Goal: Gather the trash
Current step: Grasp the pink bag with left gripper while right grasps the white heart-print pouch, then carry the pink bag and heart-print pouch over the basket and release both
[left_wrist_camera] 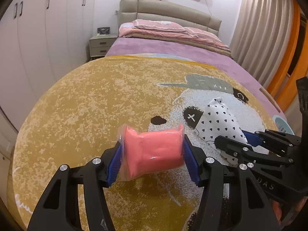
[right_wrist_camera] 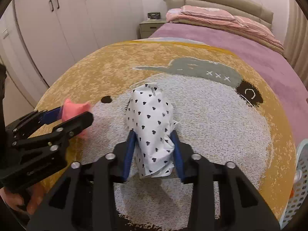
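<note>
Left hand-held gripper pinches a pink plastic-wrapped packet between its blue pads, holding it clear above the round yellow rug spread on the bed. Right hand-held gripper is pinching a crumpled white paper bag with black hearts near its lower end, so the bag rises between the fingers toward 12 o'clock. In the right wrist view the left tool and its pink load sit at about 9 o'clock, near but apart from the paper bag.

Both pieces of trash look secured, so the step in hand is, I judge, carrying them to a bin. A pale blue perforated basket shows at the 4 o'clock edge of the right wrist view; it is likely the destination, though its opening is out of sight.

To do this well, keep both grips firm while moving, since the slick wrapper could slide between the pads and the soft paper could crumple out. Move the right load first, as it is nearer the basket, and keep the two tools from crossing. Release only once each piece is over the basket's mouth, and low enough that the light paper does not drift onto the purple bedspread.
</note>
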Tool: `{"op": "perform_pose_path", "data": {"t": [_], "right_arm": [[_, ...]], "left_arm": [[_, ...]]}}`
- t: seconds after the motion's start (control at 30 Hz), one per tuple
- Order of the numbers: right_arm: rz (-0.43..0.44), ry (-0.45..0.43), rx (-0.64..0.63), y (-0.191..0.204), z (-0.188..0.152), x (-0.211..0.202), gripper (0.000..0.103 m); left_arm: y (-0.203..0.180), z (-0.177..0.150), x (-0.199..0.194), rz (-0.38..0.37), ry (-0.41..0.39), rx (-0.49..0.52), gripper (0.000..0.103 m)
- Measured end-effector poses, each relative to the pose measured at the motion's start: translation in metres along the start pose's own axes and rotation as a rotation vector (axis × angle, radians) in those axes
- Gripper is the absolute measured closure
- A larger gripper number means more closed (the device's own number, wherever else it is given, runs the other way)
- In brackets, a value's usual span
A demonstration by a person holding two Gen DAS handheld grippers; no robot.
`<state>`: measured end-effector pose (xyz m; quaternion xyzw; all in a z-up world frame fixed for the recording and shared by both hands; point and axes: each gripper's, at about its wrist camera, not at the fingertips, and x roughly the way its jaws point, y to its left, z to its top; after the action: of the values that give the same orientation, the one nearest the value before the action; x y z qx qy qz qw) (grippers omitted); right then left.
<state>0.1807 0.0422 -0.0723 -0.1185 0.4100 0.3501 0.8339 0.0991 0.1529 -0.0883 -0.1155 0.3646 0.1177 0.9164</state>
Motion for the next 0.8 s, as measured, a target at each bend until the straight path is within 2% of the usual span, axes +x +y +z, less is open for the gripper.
{"op": "perform_pose_path", "data": {"t": [0.07,0.23,0.3,0.53,0.8], "right_arm": [[-0.009,-0.024,-0.017,0.004,-0.002,-0.005,0.087],[-0.041,-0.106,0.032,-0.005,-0.008,-0.028,0.087],[-0.035,-0.124,0.063,-0.014,-0.014,-0.04,0.087],[-0.167,-0.221,0.21,-0.078,-0.035,-0.109,0.087],[-0.339,-0.311,0.389,-0.162,-0.068,-0.184,0.087]], "left_arm": [[-0.001,0.0,-0.002,0.011,-0.008,0.0,0.047],[-0.009,0.0,-0.007,0.011,-0.015,0.018,0.048],[-0.017,0.001,-0.011,-0.039,-0.008,0.014,0.048],[-0.086,0.024,-0.04,-0.201,-0.058,0.124,0.048],[-0.181,0.038,-0.027,-0.316,-0.038,0.245,0.048]]}}
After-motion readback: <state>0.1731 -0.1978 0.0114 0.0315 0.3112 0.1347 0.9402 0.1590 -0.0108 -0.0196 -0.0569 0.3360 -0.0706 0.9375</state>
